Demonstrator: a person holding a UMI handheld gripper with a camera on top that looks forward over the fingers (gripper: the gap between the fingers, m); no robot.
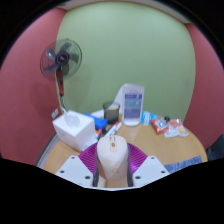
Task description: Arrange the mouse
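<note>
A beige computer mouse sits lengthwise between my two fingers, its front end toward the table. Both magenta pads press against its sides, so my gripper is shut on it and holds it above the round wooden table. The mouse's underside and rear end are hidden by the fingers.
Beyond the mouse stand a white tissue box, a dark cup, a white and blue box and small packets at the far right. A standing fan is behind the table by the red wall.
</note>
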